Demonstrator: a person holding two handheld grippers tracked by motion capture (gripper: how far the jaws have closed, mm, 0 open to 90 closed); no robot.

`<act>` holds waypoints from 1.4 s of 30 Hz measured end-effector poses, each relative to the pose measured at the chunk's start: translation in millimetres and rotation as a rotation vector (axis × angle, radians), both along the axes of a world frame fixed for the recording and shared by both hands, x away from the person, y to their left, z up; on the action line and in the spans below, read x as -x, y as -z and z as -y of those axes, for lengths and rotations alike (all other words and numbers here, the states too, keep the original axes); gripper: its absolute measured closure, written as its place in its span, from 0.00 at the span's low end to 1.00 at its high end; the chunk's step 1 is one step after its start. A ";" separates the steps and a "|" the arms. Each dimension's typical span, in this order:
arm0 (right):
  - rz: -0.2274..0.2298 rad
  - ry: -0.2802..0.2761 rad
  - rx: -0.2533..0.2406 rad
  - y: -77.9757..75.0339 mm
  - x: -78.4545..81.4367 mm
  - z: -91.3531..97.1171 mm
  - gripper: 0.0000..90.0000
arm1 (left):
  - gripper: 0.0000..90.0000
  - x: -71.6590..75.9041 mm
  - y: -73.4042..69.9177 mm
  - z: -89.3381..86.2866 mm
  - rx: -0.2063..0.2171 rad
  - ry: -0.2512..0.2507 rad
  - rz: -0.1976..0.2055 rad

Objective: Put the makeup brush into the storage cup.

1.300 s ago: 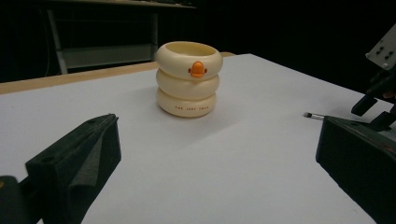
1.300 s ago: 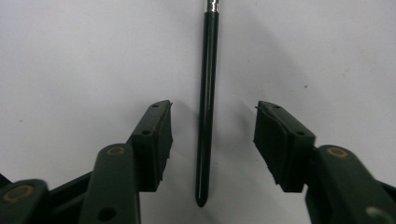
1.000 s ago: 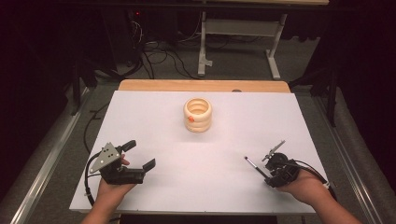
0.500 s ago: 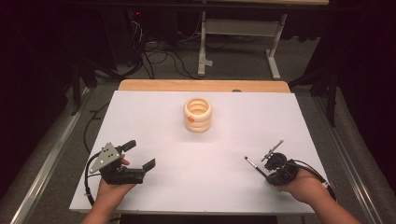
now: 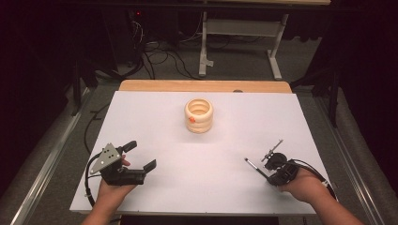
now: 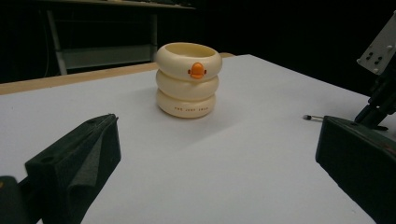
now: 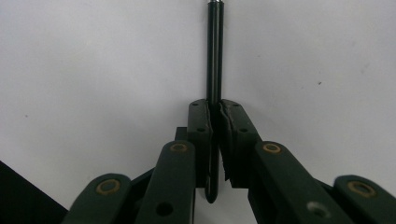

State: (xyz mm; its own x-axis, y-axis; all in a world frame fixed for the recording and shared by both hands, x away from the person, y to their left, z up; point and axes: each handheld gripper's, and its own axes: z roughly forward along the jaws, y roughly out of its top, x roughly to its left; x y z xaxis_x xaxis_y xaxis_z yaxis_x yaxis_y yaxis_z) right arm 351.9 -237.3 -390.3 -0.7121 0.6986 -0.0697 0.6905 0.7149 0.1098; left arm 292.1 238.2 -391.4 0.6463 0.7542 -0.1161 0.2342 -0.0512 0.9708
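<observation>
A cream cup made of three stacked rings, with a small orange beak on its side, stands upright in the far middle of the white table. In the left gripper view the cup sits ahead of my left gripper, whose jaws stand wide apart with nothing between them. That left gripper is at the near left. At the near right, my right gripper is shut on a thin black pen. The pen pokes out forward between the pressed pads of the right gripper.
A wooden strip runs along the table's far edge. Behind it on the floor stand a white metal frame and loose cables. Metal rails flank the table on both sides.
</observation>
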 end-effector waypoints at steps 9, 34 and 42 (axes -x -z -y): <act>0.002 0.002 0.002 -1.5 -0.1 0.1 0.96 | 0.01 0.0 -0.1 -0.3 0.004 -0.002 0.001; 0.061 0.013 -0.020 -21.4 -18.5 -10.6 0.96 | 0.01 0.1 -0.3 -0.8 0.005 -0.001 0.003; 0.069 -0.004 -0.023 -16.5 -26.6 -21.3 0.96 | 0.01 0.1 -0.4 -1.1 0.005 -0.002 0.003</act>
State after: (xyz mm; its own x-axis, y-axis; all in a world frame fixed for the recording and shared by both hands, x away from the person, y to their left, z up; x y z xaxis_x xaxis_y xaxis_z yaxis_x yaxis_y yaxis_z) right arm 378.5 -216.0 -373.8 -0.7088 0.6979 -0.1028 0.6782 0.7142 0.1732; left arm 291.9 239.3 -391.0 0.6454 0.7547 -0.1178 0.2311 -0.0459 0.9718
